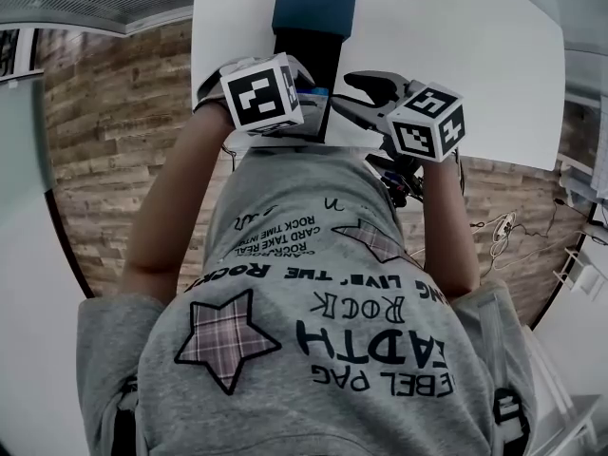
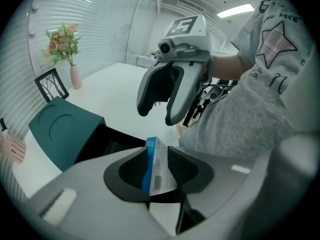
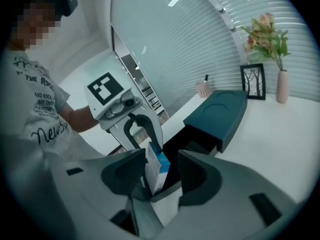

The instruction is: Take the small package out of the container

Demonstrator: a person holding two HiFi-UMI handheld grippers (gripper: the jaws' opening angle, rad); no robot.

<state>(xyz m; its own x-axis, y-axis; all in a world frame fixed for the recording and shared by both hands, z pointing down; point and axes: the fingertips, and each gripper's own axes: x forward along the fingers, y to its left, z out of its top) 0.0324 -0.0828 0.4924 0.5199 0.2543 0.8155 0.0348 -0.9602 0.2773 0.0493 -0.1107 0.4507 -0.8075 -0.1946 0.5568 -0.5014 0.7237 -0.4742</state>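
Observation:
The small blue and white package [image 2: 156, 166] stands on edge between the pads of my left gripper [image 2: 157, 156], which press on both of its flat faces. My right gripper [image 2: 159, 115] faces the left one just beyond the package, jaws spread. In the right gripper view the package [image 3: 156, 171] lies between the jaws of my right gripper [image 3: 161, 159], close to the left jaw, with a clear gap to the right jaw. The container [image 2: 65, 129] is a dark teal box with its lid raised. It sits on the white table [image 1: 456, 46] just past both grippers, and in the right gripper view the container [image 3: 220, 111] shows behind the package.
A pink vase of flowers [image 2: 75, 76] and a small picture frame [image 2: 50, 84] stand at the table's far side. A pink holder [image 2: 12, 149] sits near them. The person's grey T-shirt [image 1: 323, 331] fills the space behind the grippers. Cables [image 1: 503, 226] lie on the wooden floor to the right.

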